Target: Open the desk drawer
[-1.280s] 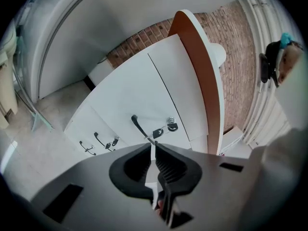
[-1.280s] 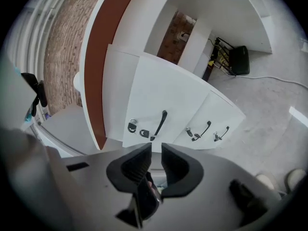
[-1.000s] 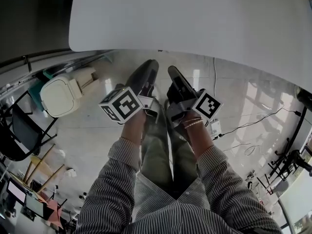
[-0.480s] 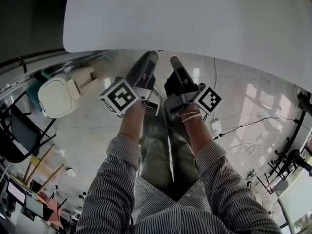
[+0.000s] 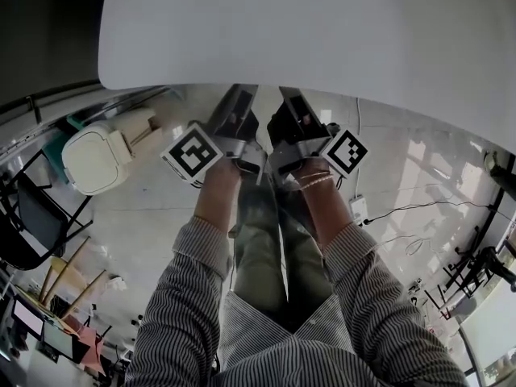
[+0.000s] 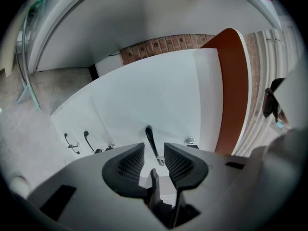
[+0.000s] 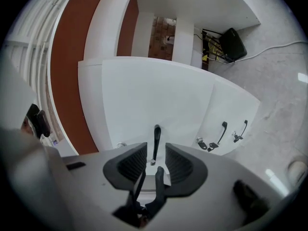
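While the left gripper (image 6: 154, 153) jaws have just been opening wide and the right gripper (image 7: 155, 153) jaws stand parted, both empty, one black handle (image 6: 150, 139) on the drawer front (image 6: 159, 90) shows ahead, two more handles (image 6: 87, 141) beside it, under the white surface (image 5: 322, 31).

L gripper (image 6: 154, 159) beside R gripper (image 7: 156, 159), drawer handle (image 6: 150, 141) ahead.

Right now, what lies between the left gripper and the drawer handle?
Nothing. In the left gripper view the left gripper, jaws just opened and empty, faces the drawer handle across a bare gap.
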A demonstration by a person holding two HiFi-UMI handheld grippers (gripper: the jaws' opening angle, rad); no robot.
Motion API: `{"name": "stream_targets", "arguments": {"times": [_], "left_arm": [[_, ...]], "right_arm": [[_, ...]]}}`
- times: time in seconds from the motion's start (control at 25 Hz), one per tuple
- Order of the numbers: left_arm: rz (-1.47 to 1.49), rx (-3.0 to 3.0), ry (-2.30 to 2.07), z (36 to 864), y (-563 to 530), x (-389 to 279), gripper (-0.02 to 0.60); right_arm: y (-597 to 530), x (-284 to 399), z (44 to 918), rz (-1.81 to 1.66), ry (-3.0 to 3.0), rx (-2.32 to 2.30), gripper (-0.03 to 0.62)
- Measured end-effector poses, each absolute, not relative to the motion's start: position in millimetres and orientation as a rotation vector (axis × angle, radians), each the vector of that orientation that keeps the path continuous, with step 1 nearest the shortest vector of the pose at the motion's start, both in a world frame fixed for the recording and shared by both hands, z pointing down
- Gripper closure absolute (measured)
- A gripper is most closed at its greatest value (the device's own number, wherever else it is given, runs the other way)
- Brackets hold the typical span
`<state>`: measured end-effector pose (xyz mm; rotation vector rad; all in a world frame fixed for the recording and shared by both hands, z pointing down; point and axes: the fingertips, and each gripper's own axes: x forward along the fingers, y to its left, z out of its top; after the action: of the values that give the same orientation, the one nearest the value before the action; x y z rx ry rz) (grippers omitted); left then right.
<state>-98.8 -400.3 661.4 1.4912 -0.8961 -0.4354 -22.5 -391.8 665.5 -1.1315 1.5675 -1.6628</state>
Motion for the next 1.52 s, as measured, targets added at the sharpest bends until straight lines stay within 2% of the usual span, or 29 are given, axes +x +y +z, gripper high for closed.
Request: {"name": "stream_targets", "arguments": {"times": [0.44, 0.64, 0.72, 0.96, 1.52], "left_arm": [[-0.468, 1.483, -0.865, 668.5, -414.6, -95.2, 0.449], [-0.462, 1.488, -0.851, 666.1, -414.9, -93.6, 0.489], [-0.469, 1.496, -0.837, 663.8, -416.3, -91.5, 0.516], [-0.516, 1.467, -0.815, 663.2, -415.1, -91.5, 0.534], [-0.575, 1.438, -0.782, 663.7, -412.8, -93.0, 0.543]], "right_arm": [[-408.3, -15.7, 666.4, -1.6, 1.535, -1.109, 0.491], [-411.3, -15.7, 664.0, -1.595, 1.514, -1.08, 0.551], [-411.7, -15.4, 664.0, -1.587, 1.517, -1.076, 0.553], [-410.5, -16.4, 665.2, -1.582, 1.53, -1.075, 0.556], [-408.2, -18.7, 667.5, -1.615, 1.522, -1.066, 0.557]]}}
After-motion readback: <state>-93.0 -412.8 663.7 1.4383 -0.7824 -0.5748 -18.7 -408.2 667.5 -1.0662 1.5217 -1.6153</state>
